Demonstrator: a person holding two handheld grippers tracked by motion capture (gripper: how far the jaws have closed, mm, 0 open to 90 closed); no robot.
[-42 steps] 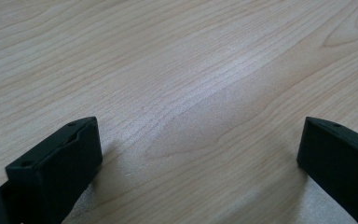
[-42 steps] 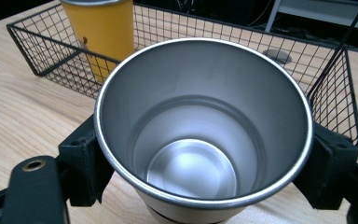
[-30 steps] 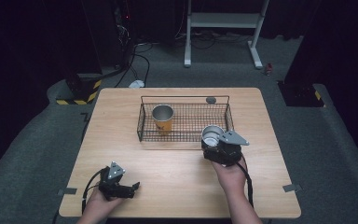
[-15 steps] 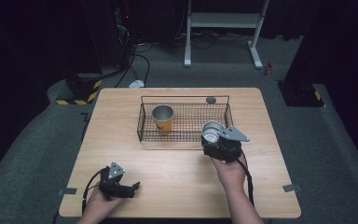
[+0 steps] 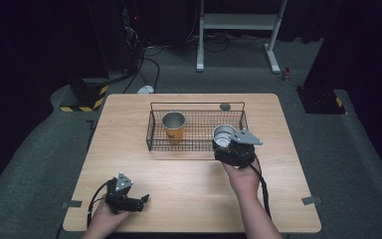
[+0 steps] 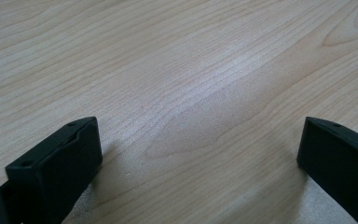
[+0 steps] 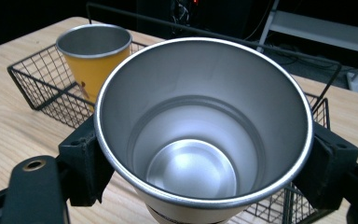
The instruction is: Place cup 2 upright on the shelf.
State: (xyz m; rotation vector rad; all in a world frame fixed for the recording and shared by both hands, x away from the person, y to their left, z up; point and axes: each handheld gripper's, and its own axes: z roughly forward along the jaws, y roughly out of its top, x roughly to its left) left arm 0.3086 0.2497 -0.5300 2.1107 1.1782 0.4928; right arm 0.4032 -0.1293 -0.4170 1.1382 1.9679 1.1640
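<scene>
Wooden table (image 5: pixel 189 194) — unlabelled steel cup (image 7: pixel 203 130), gripped

— What colours are the cups?

— The cup (image 7: pixel 200 154) between the black jaws is bare silver steel inside, cream on the outer wall low down. The other cup (image 7: pixel 93 58) has a yellow-orange wall and a silver rim.

— And around them?

— A black wire basket (image 5: pixel 199 145) with a fine grid, on a pale wood-grain table (image 5: pixel 189 194).
</scene>
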